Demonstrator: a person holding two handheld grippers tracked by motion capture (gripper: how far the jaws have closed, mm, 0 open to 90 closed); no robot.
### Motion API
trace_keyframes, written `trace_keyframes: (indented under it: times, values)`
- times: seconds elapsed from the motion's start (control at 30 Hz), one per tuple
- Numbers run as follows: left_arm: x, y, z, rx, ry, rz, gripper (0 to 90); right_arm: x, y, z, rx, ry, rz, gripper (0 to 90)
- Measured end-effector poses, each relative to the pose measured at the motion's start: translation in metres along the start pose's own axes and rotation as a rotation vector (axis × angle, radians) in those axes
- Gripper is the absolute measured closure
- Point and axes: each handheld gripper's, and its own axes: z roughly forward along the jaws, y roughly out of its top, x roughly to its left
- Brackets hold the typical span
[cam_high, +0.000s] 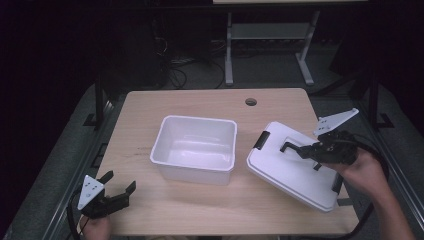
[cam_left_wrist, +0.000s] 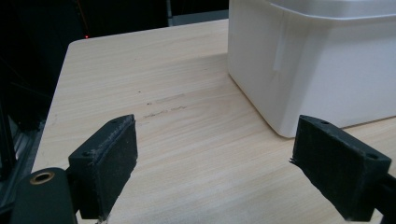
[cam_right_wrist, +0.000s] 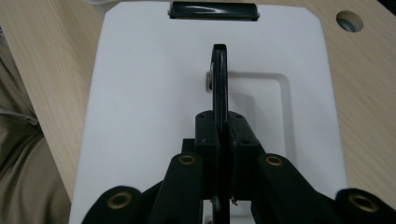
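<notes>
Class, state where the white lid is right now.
In the high view the white lid sits right of the open white tub, its black handle clamped by the right gripper.

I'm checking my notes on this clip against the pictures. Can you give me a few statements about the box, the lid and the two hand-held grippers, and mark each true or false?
1. The right hand-held gripper is shut on the lid's black handle. True.
2. The white lid sits on top of the white box. False: the lid is off, beside the box on its right over the table, and the box is open.
3. The left hand-held gripper holds the box by its rim. False: its jaws stand open with nothing between them, near the table's front left corner.
4. The box has something in it. False: it looks empty in the high view.
5. The lid has a black latch at its far edge. True.
</notes>
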Motion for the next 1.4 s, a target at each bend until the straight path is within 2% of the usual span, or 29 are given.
trace_keyframes:
  times: [0.27,0.57,1.4]
  values:
    - [-0.001,0.0,0.001,-0.003,-0.002,-0.005,13.0,0.005,0.013,-0.018,-0.018,0.003,-0.019,84.3]
    - [-0.001,0.0,0.001,0.0,-0.002,-0.001,13.0,0.01,0.029,-0.025,-0.033,0.026,-0.046,84.3]
    - [-0.001,0.001,0.002,-0.002,-0.007,-0.001,13.0,0.026,0.082,-0.011,-0.045,0.102,-0.135,84.3]
